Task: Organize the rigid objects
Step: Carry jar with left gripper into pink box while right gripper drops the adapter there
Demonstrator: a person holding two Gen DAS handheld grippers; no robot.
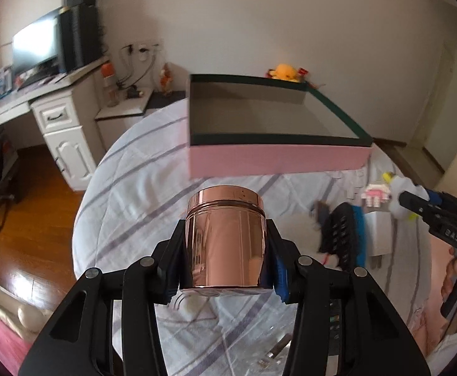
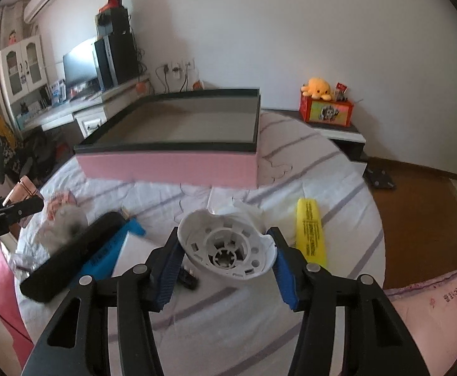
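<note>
While the left wrist camera looks along its fingers, the left claw [image 1: 227, 244] is pinching a rose-gold canister [image 1: 225, 238] by its sides, upright, lid on top, carried above the striped bed cover [image 1: 134, 194]. Ahead sits the pink box [image 1: 275, 156] with its dark rim, open and, from this angle, showing nothing inside. Off to the right, the right claw [image 1: 416, 202] is gripping a white piece, and a black-and-blue item [image 1: 343, 236] lies blurred on the bed near it. Over to the right wrist view now: the right claw clamps a white plastic shell [image 2: 228, 247] across its rim, hollow side facing the camera, held above the bed. A yellow case [image 2: 310, 232] lies just beside it on the right, a long black case [image 2: 71, 253] and a blue one [image 2: 106, 253] to the left, and the pink box waits beyond. My read: both pieces look bound for that box. The canister is slick and mirror-smooth, so a loose squeeze or a tilt could let it slide out. The shell's rim looks chipped and thin; too much pressure might crack it, and both claws converging on the box could collide.
</note>
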